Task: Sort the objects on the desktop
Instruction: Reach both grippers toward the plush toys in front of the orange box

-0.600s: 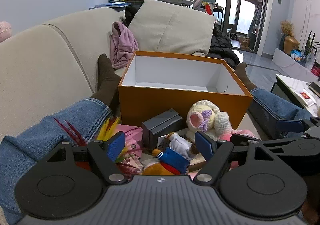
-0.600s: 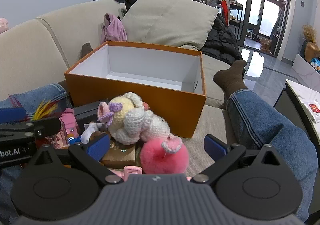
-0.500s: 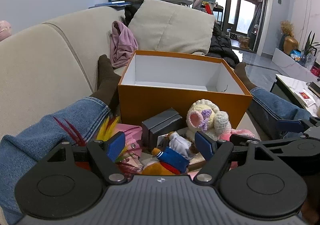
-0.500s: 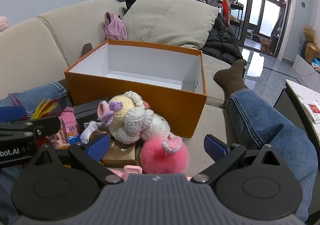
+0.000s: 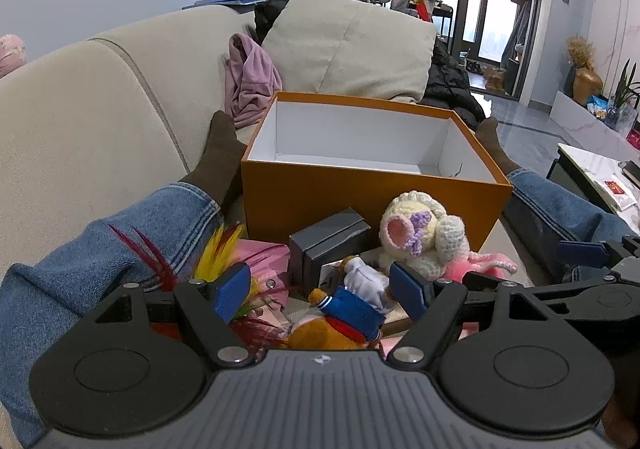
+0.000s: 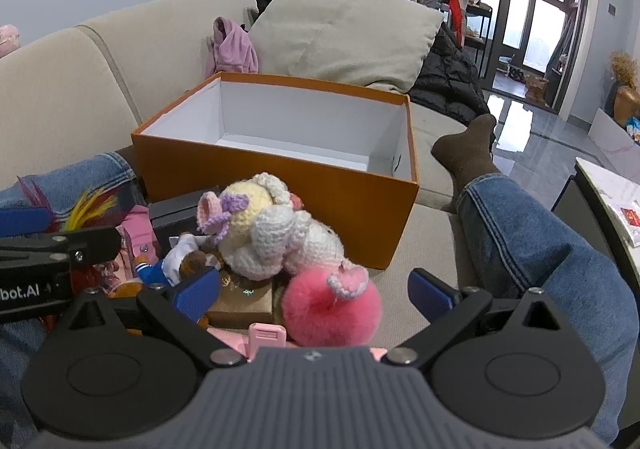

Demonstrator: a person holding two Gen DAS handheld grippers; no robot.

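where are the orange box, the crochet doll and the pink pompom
orange box point(image 6: 280, 205): right wrist view, near outer wall
crochet doll point(image 6: 276, 233): right wrist view, white body
pink pompom point(image 6: 320, 313): right wrist view, fluffy middle

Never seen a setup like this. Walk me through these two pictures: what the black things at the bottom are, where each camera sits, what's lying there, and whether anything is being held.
There is no robot here. A person sitting on a sofa, legs stretched out, holds a two-finger tool in each hand. Each tool carries a wide-angle camera looking forward along its fingers, so the black parts at the bottom are the tool itself.

One picture comes from the left gripper, the other from the right gripper. Both are open and hold nothing.

Between the legs lies a pile: a crocheted doll, a pink pompom, a dark grey box, a small plush in a blue jacket, and coloured feathers. Behind it stands an open orange box; what shows of its inside is bare.
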